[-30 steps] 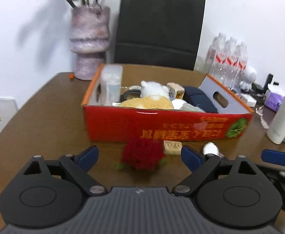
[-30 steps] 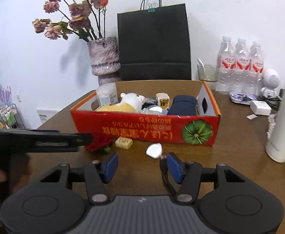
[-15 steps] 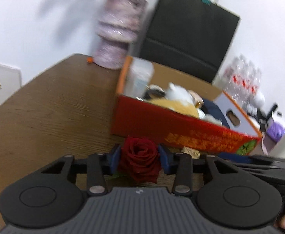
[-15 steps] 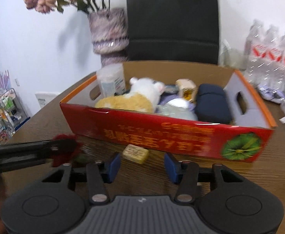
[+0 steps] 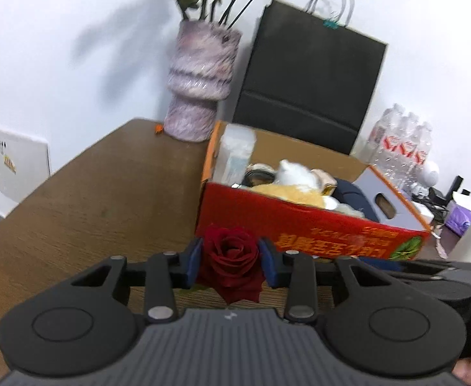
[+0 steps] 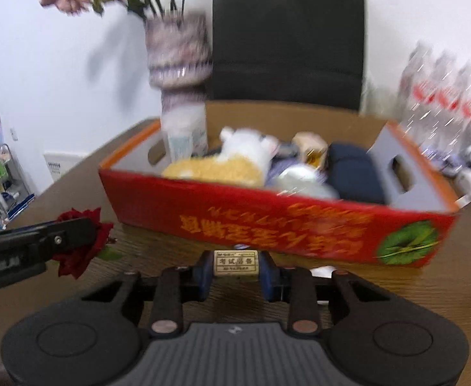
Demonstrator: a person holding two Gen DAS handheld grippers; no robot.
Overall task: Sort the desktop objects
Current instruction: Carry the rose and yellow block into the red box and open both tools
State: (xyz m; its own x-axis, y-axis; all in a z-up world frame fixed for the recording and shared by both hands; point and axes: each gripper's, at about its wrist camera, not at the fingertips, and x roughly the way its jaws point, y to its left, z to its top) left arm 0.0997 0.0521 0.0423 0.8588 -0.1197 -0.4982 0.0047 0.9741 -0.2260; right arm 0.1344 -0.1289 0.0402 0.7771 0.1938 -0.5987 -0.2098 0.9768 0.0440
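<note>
Left gripper (image 5: 230, 262) is clamped on a red rose (image 5: 230, 259): one dark crimson bloom, petals tightly spiralled, blue pads pressing both sides. The bloom sits just in front of the near wall of the red cardboard box (image 5: 299, 225); the right wrist view shows a green leaf under it. Whether it clears the wooden table (image 5: 100, 193) is unclear.

Right gripper (image 6: 235, 271) is closed on one small tan eraser (image 6: 235, 262), rectangular, with a pale label printed in dark characters, held across its short ends right by the box's front wall.

Box: one, red front with yellow upside-down lettering and a green round graphic, grey end walls with handle cutouts. Inside: one yellow-and-white plush toy (image 6: 225, 164), one translucent plastic container (image 6: 187, 132), one dark navy pouch (image 6: 353, 173), one small tan box; the rest is too blurred to count.

Behind: one mottled vase (image 5: 200, 80) of dried flowers, one black paper bag (image 5: 309, 74), three water bottles (image 5: 402, 144).
</note>
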